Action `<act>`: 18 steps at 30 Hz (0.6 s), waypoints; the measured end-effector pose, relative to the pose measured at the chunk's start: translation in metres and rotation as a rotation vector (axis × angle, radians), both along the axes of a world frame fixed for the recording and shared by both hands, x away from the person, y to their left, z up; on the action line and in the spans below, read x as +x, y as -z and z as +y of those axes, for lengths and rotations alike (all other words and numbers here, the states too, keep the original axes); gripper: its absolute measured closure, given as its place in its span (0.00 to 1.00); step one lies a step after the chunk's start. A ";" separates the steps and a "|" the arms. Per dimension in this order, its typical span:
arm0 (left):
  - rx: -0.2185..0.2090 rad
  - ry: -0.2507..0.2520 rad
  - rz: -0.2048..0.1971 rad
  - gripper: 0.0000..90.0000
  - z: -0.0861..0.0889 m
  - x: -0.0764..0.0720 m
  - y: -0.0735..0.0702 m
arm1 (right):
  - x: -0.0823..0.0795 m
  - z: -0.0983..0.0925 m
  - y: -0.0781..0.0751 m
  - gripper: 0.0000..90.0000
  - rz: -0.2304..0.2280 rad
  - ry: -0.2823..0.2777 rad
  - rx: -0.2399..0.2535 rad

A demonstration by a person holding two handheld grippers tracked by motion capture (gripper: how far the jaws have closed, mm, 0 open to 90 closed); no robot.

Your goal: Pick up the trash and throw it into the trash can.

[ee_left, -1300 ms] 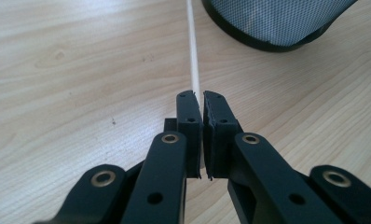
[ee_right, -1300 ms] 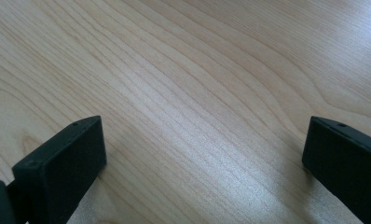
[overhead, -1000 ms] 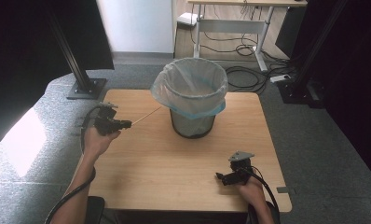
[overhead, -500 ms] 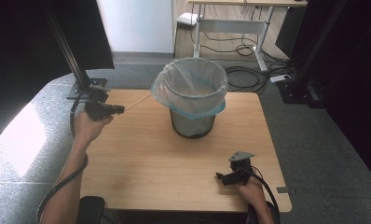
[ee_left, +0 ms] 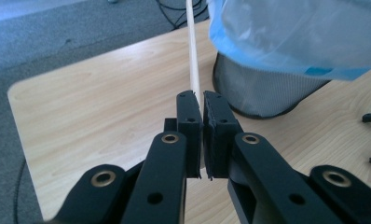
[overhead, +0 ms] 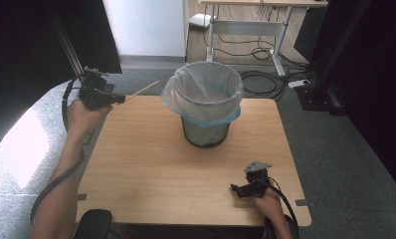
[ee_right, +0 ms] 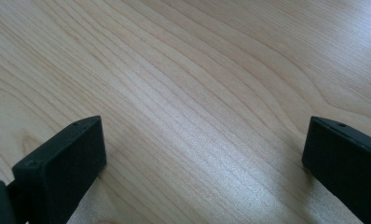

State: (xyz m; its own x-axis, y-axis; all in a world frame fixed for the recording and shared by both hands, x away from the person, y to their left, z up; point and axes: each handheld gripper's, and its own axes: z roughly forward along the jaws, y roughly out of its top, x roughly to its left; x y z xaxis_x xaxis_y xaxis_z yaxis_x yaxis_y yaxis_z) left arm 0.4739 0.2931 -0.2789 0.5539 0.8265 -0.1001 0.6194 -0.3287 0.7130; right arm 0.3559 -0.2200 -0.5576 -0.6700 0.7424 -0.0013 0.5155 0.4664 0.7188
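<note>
Thin, pale wooden stick (overhead: 142,90), straight and round like a skewer, was the thing in hand when we looked. From above we saw it jut out of the left gripper (overhead: 117,99) over the far left corner of the light wooden bench (overhead: 151,164), slanting toward the rim of the grey mesh wastebasket (overhead: 205,133) lined with a translucent blue plastic bag (overhead: 202,94); its tip ended just short of the bag, apart from it. In the left gripper view the stick (ee_left: 193,56) ran up and away from the gripper (ee_left: 201,109), whose black pads (ee_left: 189,116) were pressed together on its lower end with only the stick's thickness between them. We saw the basket and its bag close beside the stick on that side, though we could not tell whether they touched.

Near the front right edge of the bench, the right gripper (overhead: 237,189) sat low under the person's hand. In its own view the right gripper (ee_right: 202,149) had its jaws spread wide with nothing between them, bare wood grain beneath.
</note>
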 end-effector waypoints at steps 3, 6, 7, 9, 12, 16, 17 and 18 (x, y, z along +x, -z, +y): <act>-0.004 0.018 -0.012 0.96 -0.007 0.001 -0.013 | 0.000 0.000 0.000 0.00 0.000 0.000 0.000; -0.003 0.035 -0.019 0.96 -0.014 0.001 -0.021 | 0.000 0.000 0.000 0.00 0.000 0.000 0.000; -0.005 0.057 -0.026 0.96 -0.023 0.002 -0.029 | 0.000 0.000 0.000 0.00 0.001 0.001 0.000; -0.011 0.066 -0.026 0.96 -0.028 0.002 -0.032 | 0.000 0.000 0.000 0.00 0.000 0.000 0.000; -0.011 0.102 -0.030 0.96 -0.044 0.006 -0.039 | 0.000 0.000 0.000 0.00 0.001 0.001 0.000; -0.008 0.147 -0.026 0.96 -0.069 0.013 -0.043 | 0.000 0.000 0.000 0.00 0.002 0.001 0.000; -0.004 0.160 -0.023 0.96 -0.076 0.015 -0.044 | 0.000 0.000 0.000 0.00 0.002 0.001 0.000; -0.001 0.171 -0.020 0.96 -0.084 0.017 -0.044 | 0.000 0.000 0.000 0.00 0.002 0.001 0.000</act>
State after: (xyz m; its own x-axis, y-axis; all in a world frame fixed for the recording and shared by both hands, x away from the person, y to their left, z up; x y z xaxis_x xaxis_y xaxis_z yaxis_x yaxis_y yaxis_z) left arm 0.4912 0.2092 -0.2351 0.6884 0.7200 -0.0884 0.5404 -0.4277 0.7246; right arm 0.3557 -0.2200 -0.5575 -0.6692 0.7430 0.0001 0.5171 0.4657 0.7182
